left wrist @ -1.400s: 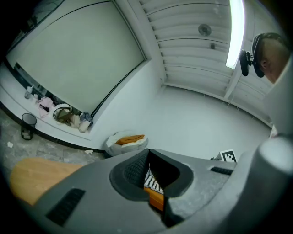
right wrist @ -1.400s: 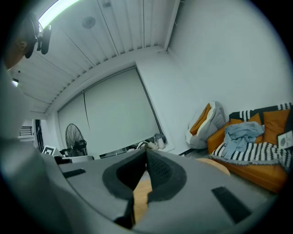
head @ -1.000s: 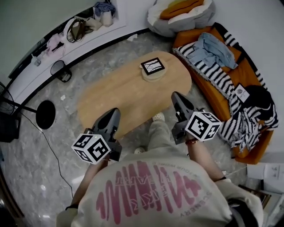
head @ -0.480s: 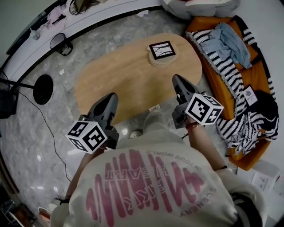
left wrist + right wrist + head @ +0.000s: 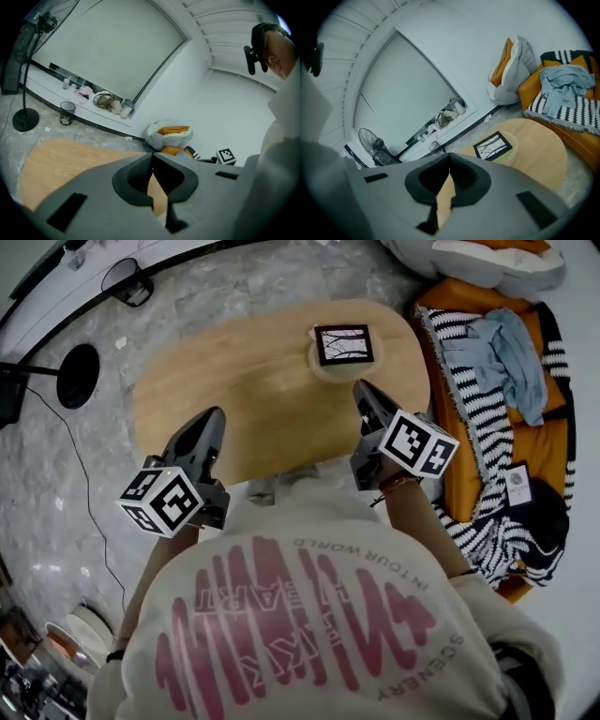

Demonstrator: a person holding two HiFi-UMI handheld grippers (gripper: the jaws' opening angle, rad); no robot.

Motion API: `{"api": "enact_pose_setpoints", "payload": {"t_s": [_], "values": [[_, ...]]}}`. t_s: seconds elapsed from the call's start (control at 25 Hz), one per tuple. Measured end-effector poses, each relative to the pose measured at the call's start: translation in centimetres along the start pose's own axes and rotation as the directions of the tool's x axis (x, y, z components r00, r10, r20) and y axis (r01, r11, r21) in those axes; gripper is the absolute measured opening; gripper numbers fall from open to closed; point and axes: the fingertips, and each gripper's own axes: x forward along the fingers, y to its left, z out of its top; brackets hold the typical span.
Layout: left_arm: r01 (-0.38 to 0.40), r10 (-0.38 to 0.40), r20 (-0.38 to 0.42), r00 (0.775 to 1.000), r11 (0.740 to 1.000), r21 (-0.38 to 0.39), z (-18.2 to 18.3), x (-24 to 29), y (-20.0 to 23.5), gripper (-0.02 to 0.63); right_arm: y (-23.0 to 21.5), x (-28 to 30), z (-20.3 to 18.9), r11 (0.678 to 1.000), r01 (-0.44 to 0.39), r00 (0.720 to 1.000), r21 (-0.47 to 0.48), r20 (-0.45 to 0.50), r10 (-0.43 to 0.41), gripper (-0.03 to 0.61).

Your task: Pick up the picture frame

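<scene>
The picture frame, black-edged with a pale branch print, lies flat on a round beige mat at the far right of the oval wooden table. It also shows in the right gripper view, ahead and to the right of the jaws. My right gripper hovers over the table just short of the frame, shut with nothing between its jaws. My left gripper hangs over the table's near left edge, also shut and empty. The frame does not show in the left gripper view.
An orange sofa with striped throws and a blue garment runs along the table's right side. A black fan base and a wire bin stand on the marble floor to the left. A big cushion lies beyond the sofa.
Both grippers have moved forward and down, from in front of the table to above its near side. The right one has closed in on the frame. Both jaws stayed shut.
</scene>
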Motion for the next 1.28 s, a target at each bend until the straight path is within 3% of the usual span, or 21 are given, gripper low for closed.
{"api": "enact_pose_setpoints", "payload": {"t_s": [0.12, 0.24, 0.44, 0.6, 0.76, 0.84, 0.92, 1.0, 1.16, 1.28], "values": [[-0.106, 0.106, -0.005, 0.994, 0.993, -0.056, -0.7, 1.7, 1.9, 0.003, -3.1, 2.4, 0.3, 1.000, 0.002, 0.997, 0.007, -0.083, -0.002, 0.005], [-0.212, 0.210, -0.030, 0.977, 0.970, -0.121, -2.4, 2.7, 3.3, 0.003, -6.3, 4.7, 0.0, 1.000, 0.008, 0.984, 0.029, -0.180, -0.003, 0.005], [-0.320, 0.312, -0.072, 0.947, 0.930, -0.180, -4.2, 3.5, 4.8, 0.003, -11.3, 8.5, -0.6, 0.999, 0.042, 0.955, -0.006, -0.294, -0.041, 0.005], [-0.397, 0.379, -0.123, 0.917, 0.893, -0.209, -6.1, 2.6, 6.1, 0.003, -15.1, 11.6, -1.7, 0.984, 0.068, 0.922, -0.165, -0.367, -0.125, 0.005], [-0.454, 0.430, -0.144, 0.891, 0.854, -0.255, -7.5, 1.7, 7.3, 0.003, -17.9, 12.8, -2.7, 0.923, 0.021, 0.857, -0.385, -0.468, -0.215, 0.005], [-0.474, 0.450, -0.147, 0.881, 0.838, -0.271, -7.9, 1.3, 7.9, 0.003, -17.8, 13.3, -2.9, 0.857, -0.075, 0.826, -0.510, -0.514, -0.234, 0.006], [-0.495, 0.473, -0.146, 0.869, 0.819, -0.289, -8.1, 0.9, 8.6, 0.003, -17.3, 14.1, -3.1, 0.759, -0.190, 0.801, -0.622, -0.545, -0.246, 0.015], [-0.511, 0.493, -0.140, 0.859, 0.803, -0.307, -8.2, 0.8, 9.0, 0.003, -16.9, 14.8, -3.6, 0.651, -0.306, 0.772, -0.695, -0.581, -0.258, 0.082], [-0.512, 0.494, -0.143, 0.858, 0.799, -0.316, -8.4, 1.1, 8.7, 0.003, -16.2, 16.2, -4.7, 0.423, -0.476, 0.728, -0.771, -0.616, -0.301, 0.156], [-0.516, 0.495, -0.149, 0.856, 0.796, -0.316, -8.8, 1.0, 8.4, 0.003, -16.4, 16.9, -5.4, 0.321, -0.547, 0.694, -0.773, -0.633, -0.342, 0.194]]}}
